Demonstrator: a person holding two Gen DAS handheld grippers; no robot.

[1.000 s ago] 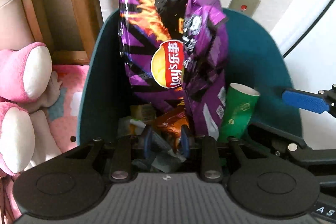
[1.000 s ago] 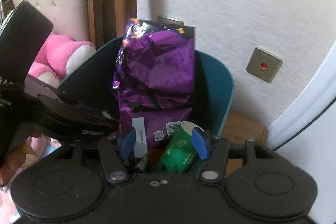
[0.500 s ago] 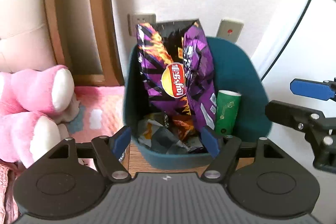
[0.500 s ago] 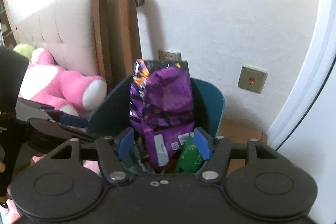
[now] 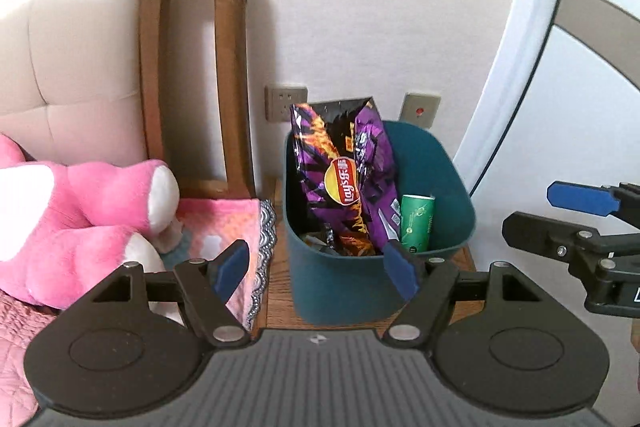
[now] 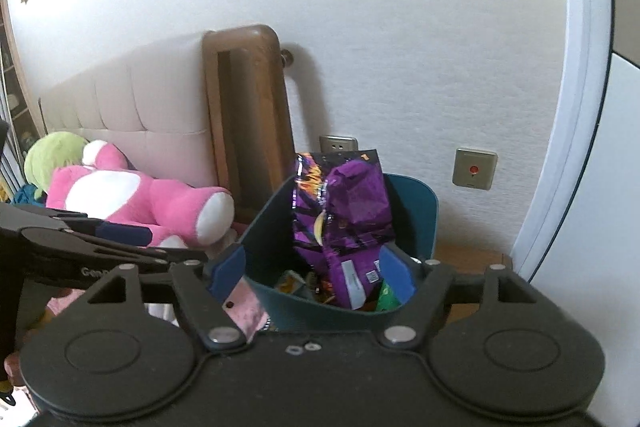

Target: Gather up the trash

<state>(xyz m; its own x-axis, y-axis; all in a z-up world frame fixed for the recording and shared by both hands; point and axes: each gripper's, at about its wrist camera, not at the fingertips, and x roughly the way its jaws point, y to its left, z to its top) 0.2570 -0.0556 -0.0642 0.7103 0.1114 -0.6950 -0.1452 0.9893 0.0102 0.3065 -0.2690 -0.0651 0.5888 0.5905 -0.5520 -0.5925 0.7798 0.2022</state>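
A teal trash bin (image 5: 336, 279) stands on a wooden nightstand by the wall. A purple Lay's chip bag (image 5: 340, 179) stands upright in it, with a green paper cup (image 5: 417, 223) and crumpled wrappers (image 5: 340, 241) beside it. My left gripper (image 5: 318, 267) is open and empty, back from the bin's near side. My right gripper (image 6: 312, 275) is open and empty, also back from the bin (image 6: 416, 211); it shows at the right of the left wrist view (image 5: 580, 199). The chip bag (image 6: 340, 215) also shows in the right wrist view.
A pink plush toy (image 5: 80, 211) lies on the bed at the left, on a pink blanket (image 5: 224, 227). A wooden headboard post (image 5: 192, 75) stands behind. Wall sockets (image 5: 286, 103) and a red-button switch (image 6: 474, 169) sit on the wall. A white door frame (image 5: 520, 67) is at right.
Both grippers have pulled up and back out of the bin. The left jaws, narrow a second ago over the wrappers, have opened wide. The cup and wrappers stay in the bin.
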